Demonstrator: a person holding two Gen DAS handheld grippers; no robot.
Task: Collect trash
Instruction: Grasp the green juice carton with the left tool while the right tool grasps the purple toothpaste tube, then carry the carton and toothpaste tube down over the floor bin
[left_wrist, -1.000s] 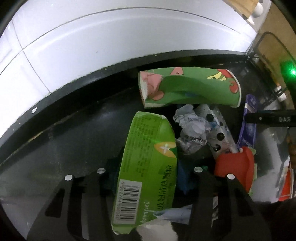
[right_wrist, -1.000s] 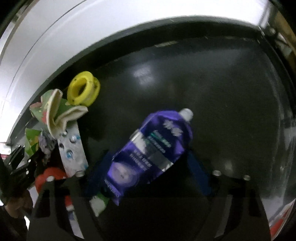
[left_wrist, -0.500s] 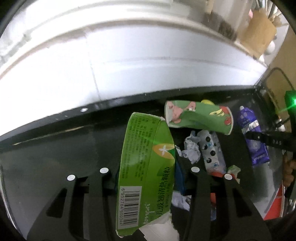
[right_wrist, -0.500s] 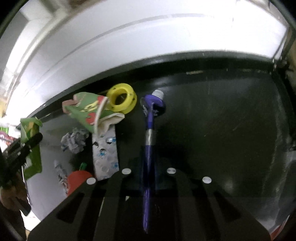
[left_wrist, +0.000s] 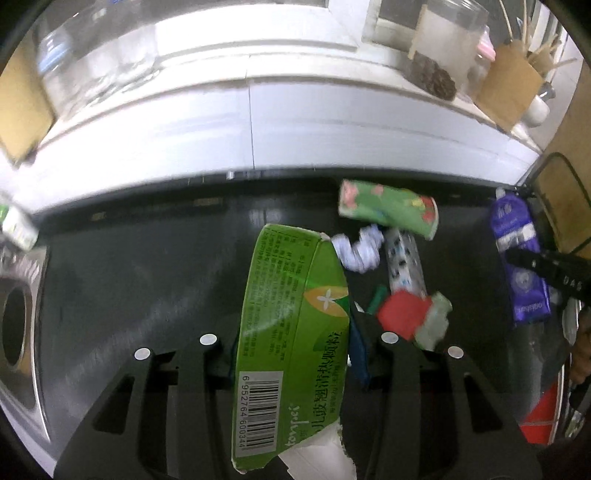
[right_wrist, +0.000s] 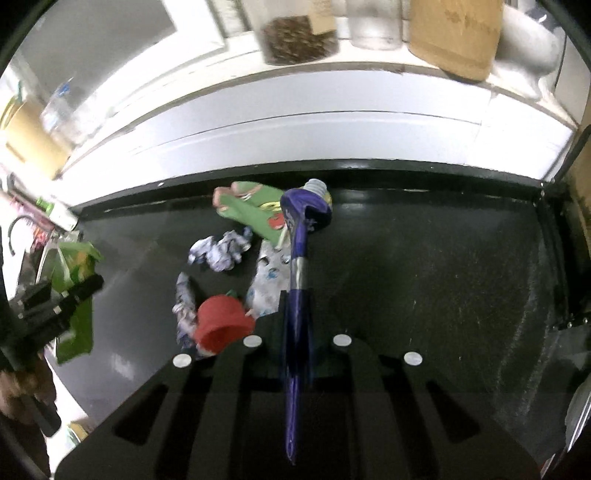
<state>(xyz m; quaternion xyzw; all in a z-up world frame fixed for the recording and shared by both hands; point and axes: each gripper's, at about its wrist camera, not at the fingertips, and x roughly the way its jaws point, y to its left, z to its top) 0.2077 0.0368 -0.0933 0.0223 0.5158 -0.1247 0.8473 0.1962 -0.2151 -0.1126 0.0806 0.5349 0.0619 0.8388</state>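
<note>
Grippers (left_wrist: 295, 339) (right_wrist: 295, 339) level over countertop (right_wrist: 424, 258), each clamping 1 package.

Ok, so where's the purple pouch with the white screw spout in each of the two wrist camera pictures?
Left wrist view: the purple pouch is at the far right edge, face-on, pinched in the right tool.
Right wrist view: the same pouch runs up the centre, seen edge-on, spout at the top.
Shared landmark: the red cup lying on the black countertop, left of the pouch in both views.
</note>
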